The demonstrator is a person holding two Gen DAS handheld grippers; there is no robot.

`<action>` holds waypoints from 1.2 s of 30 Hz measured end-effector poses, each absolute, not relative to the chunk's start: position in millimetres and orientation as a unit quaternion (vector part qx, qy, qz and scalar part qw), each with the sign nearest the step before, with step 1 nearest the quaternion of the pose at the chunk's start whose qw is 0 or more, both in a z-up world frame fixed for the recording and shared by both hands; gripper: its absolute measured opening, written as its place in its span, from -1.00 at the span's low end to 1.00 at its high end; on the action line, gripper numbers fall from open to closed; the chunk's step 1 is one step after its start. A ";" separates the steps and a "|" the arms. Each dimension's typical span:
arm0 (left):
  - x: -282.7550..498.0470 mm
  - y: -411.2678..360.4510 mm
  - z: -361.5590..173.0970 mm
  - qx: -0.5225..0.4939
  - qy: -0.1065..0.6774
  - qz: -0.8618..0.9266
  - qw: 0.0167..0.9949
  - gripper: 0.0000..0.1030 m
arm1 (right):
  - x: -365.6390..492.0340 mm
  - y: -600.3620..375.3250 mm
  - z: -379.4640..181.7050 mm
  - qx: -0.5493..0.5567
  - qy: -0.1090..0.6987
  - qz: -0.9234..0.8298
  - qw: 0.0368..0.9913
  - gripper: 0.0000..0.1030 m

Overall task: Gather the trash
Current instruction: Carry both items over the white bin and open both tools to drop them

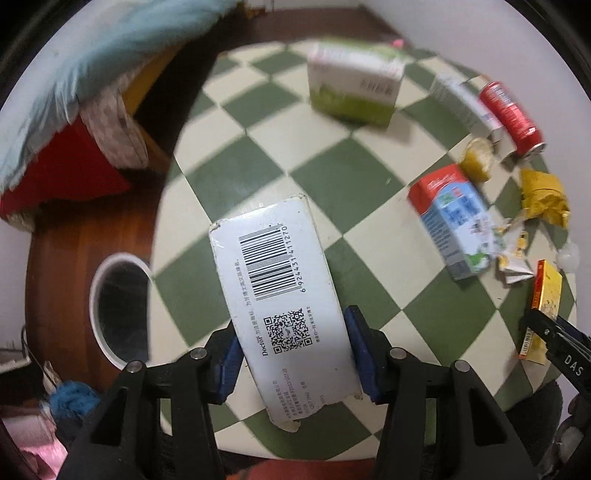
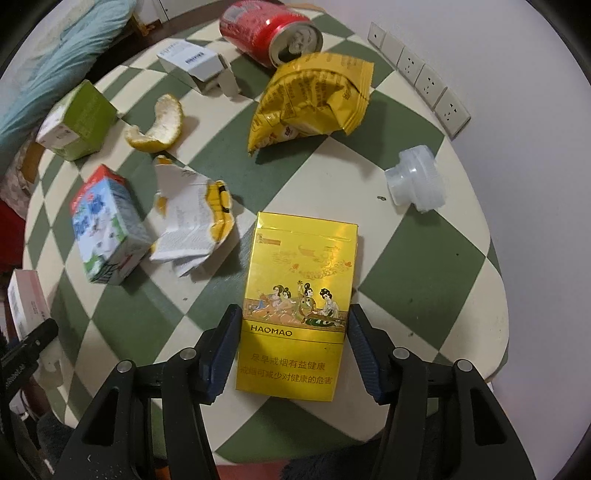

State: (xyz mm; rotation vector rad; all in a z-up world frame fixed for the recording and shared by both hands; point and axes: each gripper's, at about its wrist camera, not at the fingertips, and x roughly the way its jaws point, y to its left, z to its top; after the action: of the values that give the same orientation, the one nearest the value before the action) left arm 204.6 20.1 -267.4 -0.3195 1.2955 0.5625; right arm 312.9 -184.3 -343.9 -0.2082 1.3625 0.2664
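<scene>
My left gripper (image 1: 291, 332) is shut on a long white box with a barcode (image 1: 277, 280). Both blue pads press its sides, and it hangs above the table's near left edge. My right gripper (image 2: 293, 325) is shut on a yellow cigarette pack (image 2: 299, 280), its pads against both long edges, close over the checkered table (image 2: 424, 258). In the left wrist view that pack (image 1: 548, 295) shows at the far right. A white-rimmed trash bin (image 1: 122, 256) with a dark liner stands on the floor left of the table.
Other trash lies on the table: a red can (image 2: 269, 33), yellow snack bag (image 2: 310, 96), orange peel (image 2: 162, 125), milk carton (image 2: 107, 229), torn wrapper (image 2: 188, 221), green box (image 2: 79, 122), small white box (image 2: 195, 62) and clear plastic cap (image 2: 415, 181). Wall sockets (image 2: 421, 74) line the right.
</scene>
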 end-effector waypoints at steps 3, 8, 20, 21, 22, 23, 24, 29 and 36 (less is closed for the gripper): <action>185.6 17.6 -243.0 -0.128 0.569 0.256 0.771 -0.06 | 298.3 -184.5 -326.4 -0.090 0.610 0.139 0.775 0.15; 147.5 35.7 -209.9 -0.123 0.530 0.257 0.799 -0.06 | 274.0 -174.1 -287.5 -0.085 0.578 0.172 0.794 0.15; 56.9 108.6 -141.0 -0.148 0.456 0.282 0.831 -0.06 | 204.6 -88.0 -193.6 -0.071 0.498 0.284 0.816 0.15; 49.7 117.2 -140.1 -0.153 0.455 0.286 0.829 -0.06 | 197.7 -78.6 -189.6 -0.071 0.496 0.295 0.814 0.15; 41.5 127.8 -140.6 -0.160 0.454 0.291 0.827 -0.06 | 191.1 -65.8 -186.8 -0.072 0.494 0.308 0.810 0.15; 30.7 143.3 -142.3 -0.170 0.453 0.297 0.823 -0.06 | 183.1 -47.5 -183.9 -0.076 0.491 0.324 0.805 0.15; 22.5 155.6 -145.0 -0.178 0.452 0.303 0.820 -0.06 | 175.4 -30.2 -183.0 -0.077 0.492 0.339 0.798 0.15; -15.1 223.4 -173.7 -0.213 0.455 0.334 0.798 -0.06 | 136.9 55.0 -193.9 -0.108 0.496 0.404 0.761 0.15; -54.0 322.7 -256.8 -0.296 0.485 0.335 0.752 -0.04 | 86.9 178.9 -266.0 -0.177 0.525 0.457 0.695 0.15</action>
State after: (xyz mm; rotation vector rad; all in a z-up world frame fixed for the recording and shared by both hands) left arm -54.0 322.7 -256.8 -0.6459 1.0600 0.7315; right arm 86.9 178.9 -266.0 -0.3956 1.1727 1.0205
